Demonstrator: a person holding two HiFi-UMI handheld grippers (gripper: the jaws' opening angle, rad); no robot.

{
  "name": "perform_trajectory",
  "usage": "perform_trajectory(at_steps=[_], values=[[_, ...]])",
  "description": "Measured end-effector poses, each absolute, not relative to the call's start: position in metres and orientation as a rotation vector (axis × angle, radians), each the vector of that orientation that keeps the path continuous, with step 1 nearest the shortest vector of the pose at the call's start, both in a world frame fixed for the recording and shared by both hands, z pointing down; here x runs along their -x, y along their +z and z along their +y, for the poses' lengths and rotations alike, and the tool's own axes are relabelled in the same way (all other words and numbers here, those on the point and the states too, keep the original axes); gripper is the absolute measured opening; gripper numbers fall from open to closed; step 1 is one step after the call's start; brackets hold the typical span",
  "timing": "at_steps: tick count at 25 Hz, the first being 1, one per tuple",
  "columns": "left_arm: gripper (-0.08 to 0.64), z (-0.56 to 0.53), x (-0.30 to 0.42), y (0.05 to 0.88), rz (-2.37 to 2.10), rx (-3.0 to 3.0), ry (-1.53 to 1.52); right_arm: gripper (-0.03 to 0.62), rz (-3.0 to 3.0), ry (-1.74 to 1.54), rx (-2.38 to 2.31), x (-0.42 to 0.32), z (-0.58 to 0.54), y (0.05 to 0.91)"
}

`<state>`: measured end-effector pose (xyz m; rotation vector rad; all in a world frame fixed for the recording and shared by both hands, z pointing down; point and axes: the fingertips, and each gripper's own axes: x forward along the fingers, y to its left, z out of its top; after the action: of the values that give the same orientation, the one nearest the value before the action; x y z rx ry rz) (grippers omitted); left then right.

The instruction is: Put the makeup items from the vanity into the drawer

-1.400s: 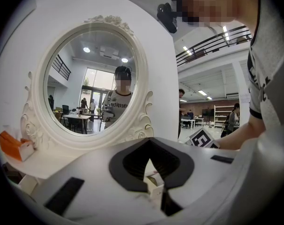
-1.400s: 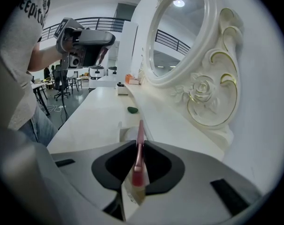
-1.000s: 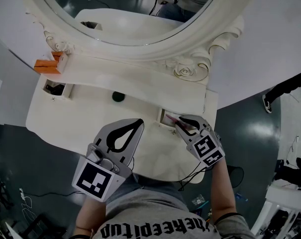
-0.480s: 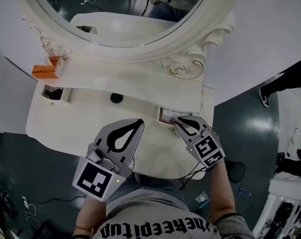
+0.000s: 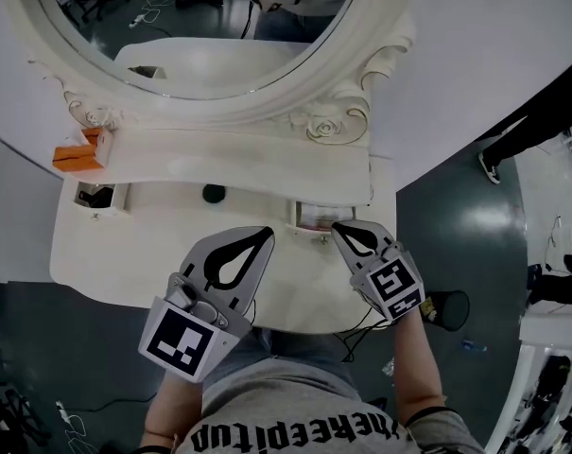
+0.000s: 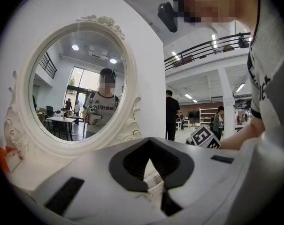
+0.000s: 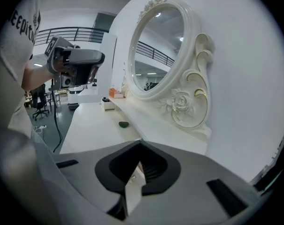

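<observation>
A small drawer (image 5: 316, 218) stands open at the right of the white vanity top (image 5: 144, 244), with something pinkish inside. My right gripper (image 5: 337, 227) is shut, its tips touching the drawer's right front corner; in the right gripper view (image 7: 138, 142) the white drawer front shows through the jaw opening. My left gripper (image 5: 265, 232) is shut and empty, hovering over the vanity's front middle, also seen in the left gripper view (image 6: 149, 139). A small dark round item (image 5: 213, 194) (image 7: 124, 124) lies on the vanity by the shelf.
A large oval mirror (image 5: 191, 26) with a carved frame rises behind the shelf. An orange box (image 5: 73, 156) sits at the shelf's left end, above a second open drawer (image 5: 96, 195). The dark floor drops off right of the vanity.
The head view has drifted, so the vanity sits further left and up. The right gripper stays at the small drawer's front; the left gripper has held its place.
</observation>
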<state>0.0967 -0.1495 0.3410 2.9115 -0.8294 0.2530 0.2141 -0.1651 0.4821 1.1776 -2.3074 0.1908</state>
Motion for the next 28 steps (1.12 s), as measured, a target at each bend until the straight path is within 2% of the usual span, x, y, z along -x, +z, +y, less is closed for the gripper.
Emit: perform_trajectory(at_steps=[12,28], values=[[0.018,-0.139,-0.117,0.333,-0.597,-2.996,0.226,0.015,-2.391,0.314,-1.505,-0.212,-0.147,0.438],[0.018,-0.113,-0.143,0.322,-0.241,-3.060,0.178,0.014,-2.395,0.264,-1.822,-0.201,-0.107,0.369]])
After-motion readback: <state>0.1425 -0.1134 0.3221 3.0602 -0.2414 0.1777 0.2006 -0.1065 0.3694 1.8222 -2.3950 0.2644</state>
